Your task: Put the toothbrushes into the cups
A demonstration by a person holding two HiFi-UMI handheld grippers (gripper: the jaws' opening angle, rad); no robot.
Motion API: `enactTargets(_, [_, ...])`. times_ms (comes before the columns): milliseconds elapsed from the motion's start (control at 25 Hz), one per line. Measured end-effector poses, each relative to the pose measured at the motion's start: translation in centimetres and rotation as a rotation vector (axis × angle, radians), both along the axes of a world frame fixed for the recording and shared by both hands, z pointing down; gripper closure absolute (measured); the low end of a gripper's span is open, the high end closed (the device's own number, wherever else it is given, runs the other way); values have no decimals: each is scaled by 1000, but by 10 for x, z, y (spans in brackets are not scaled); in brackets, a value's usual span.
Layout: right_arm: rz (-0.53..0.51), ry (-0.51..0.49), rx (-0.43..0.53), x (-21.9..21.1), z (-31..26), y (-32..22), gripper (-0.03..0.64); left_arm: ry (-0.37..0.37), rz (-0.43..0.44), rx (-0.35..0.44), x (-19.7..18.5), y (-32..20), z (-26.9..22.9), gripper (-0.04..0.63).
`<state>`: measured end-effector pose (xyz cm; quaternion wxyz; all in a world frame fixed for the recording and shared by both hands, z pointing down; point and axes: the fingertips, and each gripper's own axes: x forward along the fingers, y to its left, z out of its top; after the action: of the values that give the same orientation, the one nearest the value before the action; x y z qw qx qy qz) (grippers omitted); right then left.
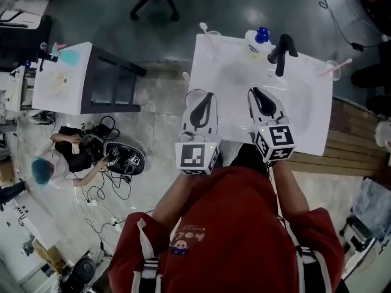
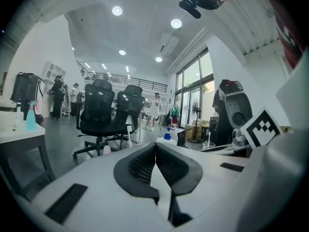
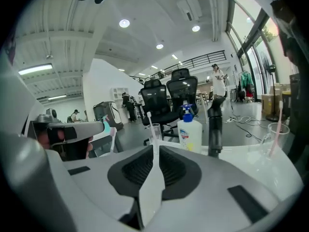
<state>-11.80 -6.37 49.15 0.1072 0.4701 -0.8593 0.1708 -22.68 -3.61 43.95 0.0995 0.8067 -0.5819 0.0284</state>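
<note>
Head view — left gripper [image 1: 210,95], right gripper [image 1: 254,91] abreast over sink [image 1: 305,127]; fingers closed, empty

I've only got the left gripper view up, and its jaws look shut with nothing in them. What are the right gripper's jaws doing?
Observer: The right gripper has its jaws shut too, with nothing between them.
Operator: Any cup close to my left gripper?
Observer: Yes. The head view shows a clear cup just left of the left gripper, at the left edge of the white sink.
Operator: Is there a pink toothbrush anywhere?
Observer: A pink toothbrush stands in the corner cup at the sink's far right.
</note>
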Motion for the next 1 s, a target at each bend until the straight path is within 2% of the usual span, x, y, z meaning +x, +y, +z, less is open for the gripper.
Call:
enactTargets(200, [102,3,7,61,-7,-8,578,-2,88,5,49,-24,-7,575])
enactTargets(400, [180,29,8,113,-9,-13,606,-10,134,20,86,-41,-14,575])
enactTargets(720, [288,67,54,179,-31,-19,606,-24,168,61,126,-62,-33,575])
enactTargets(1000, [386,78,125,232,-71,-31,606,-44,179,142,152,-82,-63,575])
